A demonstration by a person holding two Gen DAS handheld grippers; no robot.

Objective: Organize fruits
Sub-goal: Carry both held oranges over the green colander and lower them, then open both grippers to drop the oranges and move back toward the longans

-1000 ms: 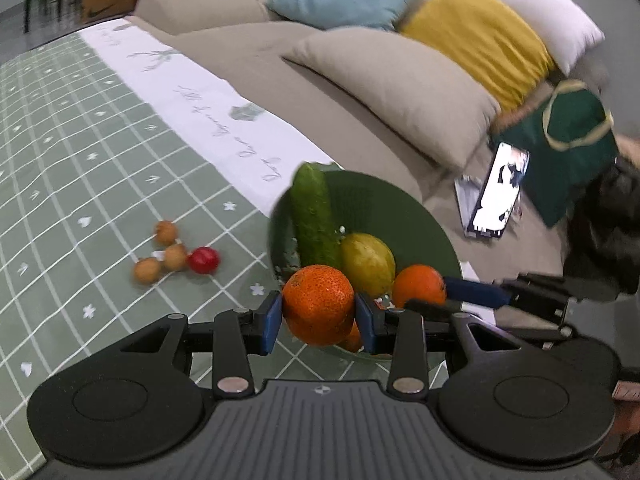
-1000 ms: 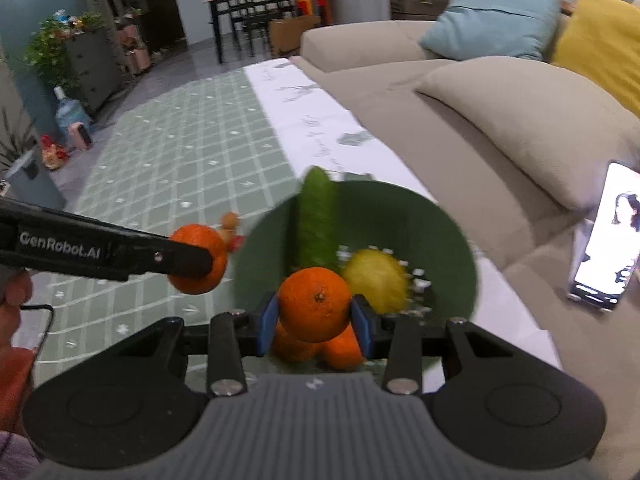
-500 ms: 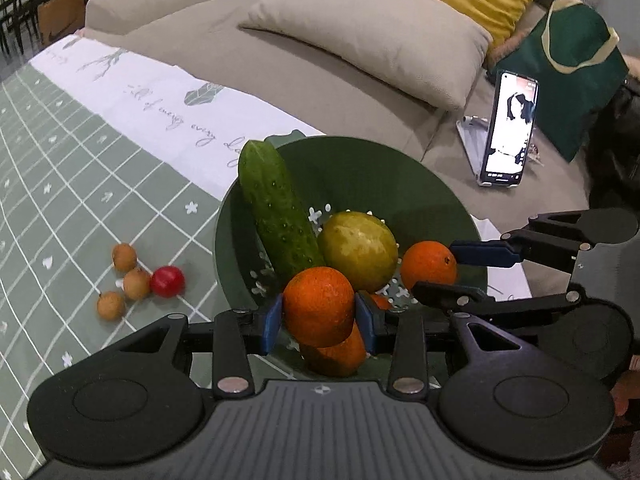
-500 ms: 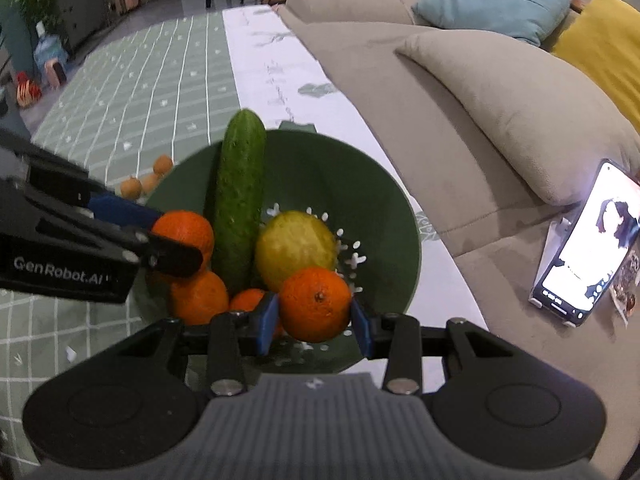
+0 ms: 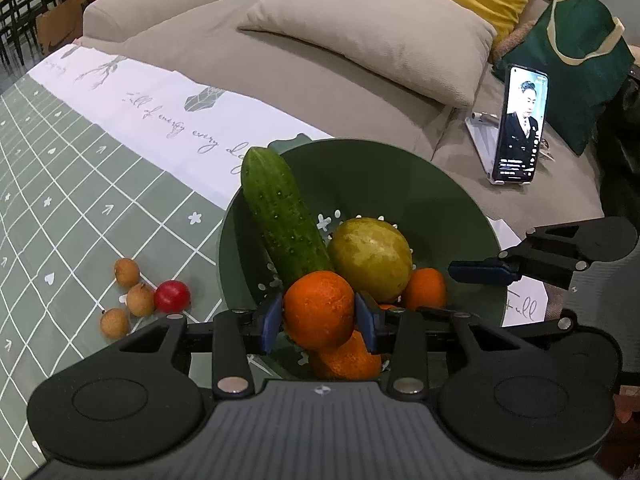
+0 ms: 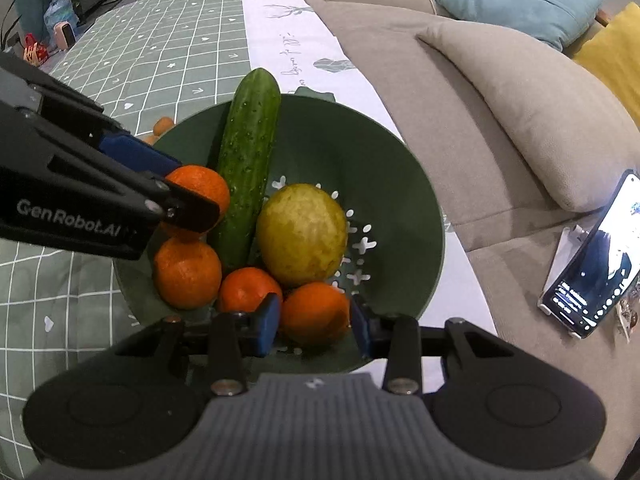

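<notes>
Clamping an orange [image 5: 319, 304] each, both grippers hide the bowl's [image 6: 400, 184] near rim.

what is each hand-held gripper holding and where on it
Left hand-held gripper: a round orange mandarin, clamped across its middle. Right hand-held gripper: another round orange mandarin, flanked at its sides; contact unclear.

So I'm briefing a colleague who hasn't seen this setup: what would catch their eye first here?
The green colander bowl at the table's sofa-side edge, holding a cucumber, a yellow-green fruit and oranges. Each tool grips an orange over it: left tool, right tool. Small fruits lie on the checked cloth.
</notes>
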